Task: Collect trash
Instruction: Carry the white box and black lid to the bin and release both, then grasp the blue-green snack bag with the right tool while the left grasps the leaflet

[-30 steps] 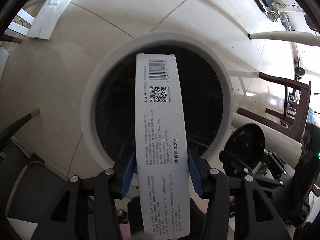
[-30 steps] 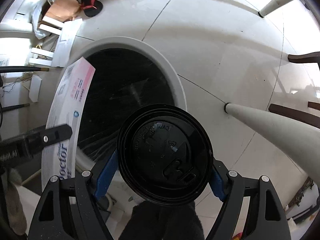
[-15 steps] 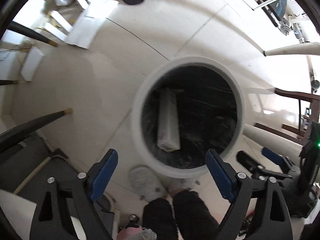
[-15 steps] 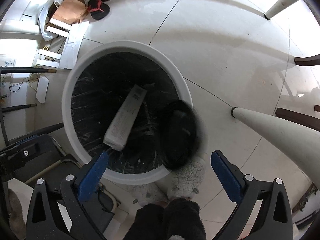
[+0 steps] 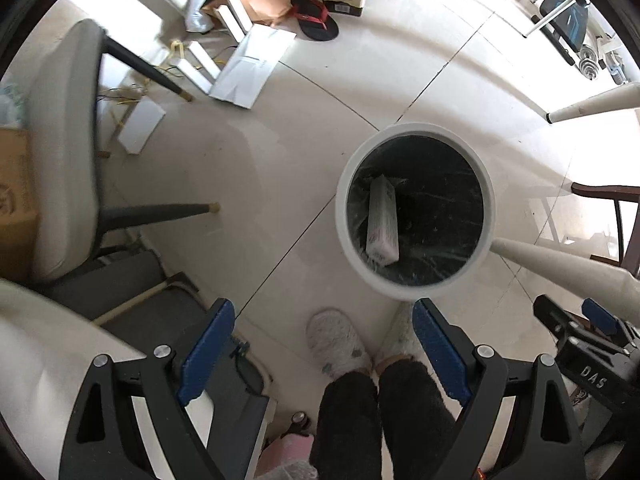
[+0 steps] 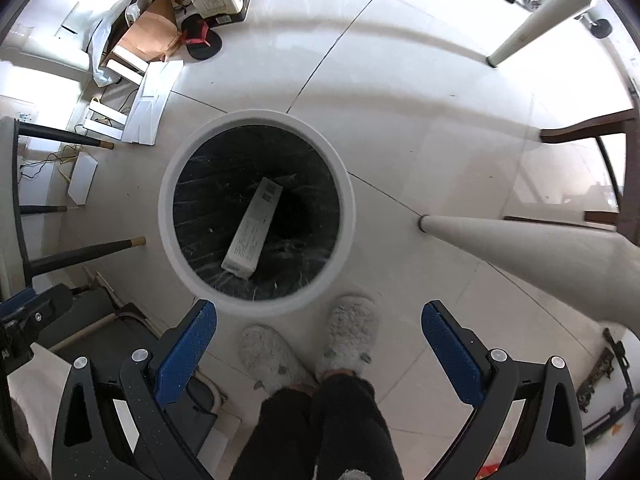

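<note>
A round white trash bin (image 5: 414, 290) (image 6: 256, 307) with a black liner stands on the tiled floor below both grippers. Inside it lies a long white carton (image 5: 383, 220) (image 6: 254, 227), leaning against the liner. A dark round shape beside the carton (image 6: 294, 216) may be the black cup lid; it is hard to make out. My left gripper (image 5: 320, 346) hangs high above the floor, open and empty, with the bin ahead and to its right. My right gripper (image 6: 320, 350) is open and empty too, just short of the bin's near rim.
A person's legs and fluffy slippers (image 6: 348, 336) stand at the bin's near side. White table legs (image 6: 520, 240), a grey chair (image 5: 64, 152) and a dark wooden chair (image 6: 592, 132) surround it. Cardboard, papers and a sandal (image 5: 316, 16) lie on the floor farther off.
Both grippers opened: the white carton and the black cup lid dropped into the bin. Both hands then rose, so the bin looks smaller and more of the floor shows.
</note>
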`<action>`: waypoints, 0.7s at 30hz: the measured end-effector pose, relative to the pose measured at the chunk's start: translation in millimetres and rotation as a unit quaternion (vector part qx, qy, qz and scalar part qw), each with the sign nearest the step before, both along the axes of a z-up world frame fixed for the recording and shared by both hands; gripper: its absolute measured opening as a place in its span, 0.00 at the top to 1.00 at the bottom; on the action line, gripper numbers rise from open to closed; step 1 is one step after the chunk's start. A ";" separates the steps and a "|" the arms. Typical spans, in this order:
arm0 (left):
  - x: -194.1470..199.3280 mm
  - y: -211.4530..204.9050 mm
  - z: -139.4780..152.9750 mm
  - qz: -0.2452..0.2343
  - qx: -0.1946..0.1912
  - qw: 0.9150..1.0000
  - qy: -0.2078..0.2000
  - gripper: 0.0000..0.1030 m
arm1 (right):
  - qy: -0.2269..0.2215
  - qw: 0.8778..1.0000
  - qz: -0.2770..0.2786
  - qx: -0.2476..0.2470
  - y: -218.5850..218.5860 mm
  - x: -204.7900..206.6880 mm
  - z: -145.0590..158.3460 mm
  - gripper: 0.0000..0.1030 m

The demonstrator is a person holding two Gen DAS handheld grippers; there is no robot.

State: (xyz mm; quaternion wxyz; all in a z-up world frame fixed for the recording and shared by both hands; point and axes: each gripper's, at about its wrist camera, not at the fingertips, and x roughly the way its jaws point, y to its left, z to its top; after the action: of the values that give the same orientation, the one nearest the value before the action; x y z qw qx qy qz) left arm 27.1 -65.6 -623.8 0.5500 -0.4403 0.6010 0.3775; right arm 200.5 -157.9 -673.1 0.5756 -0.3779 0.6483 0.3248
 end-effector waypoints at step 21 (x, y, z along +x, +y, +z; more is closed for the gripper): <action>-34.0 -19.9 256.0 0.025 0.083 0.996 -0.021 0.12 | 0.076 0.994 -0.021 0.074 -34.9 -29.4 263.5 0.00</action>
State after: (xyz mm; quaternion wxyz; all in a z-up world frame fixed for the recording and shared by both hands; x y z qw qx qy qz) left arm -6.8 -85.5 -367.9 0.5879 -0.4153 0.5447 0.4303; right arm 171.1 -192.8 -409.7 0.5578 -0.2946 0.6724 0.3872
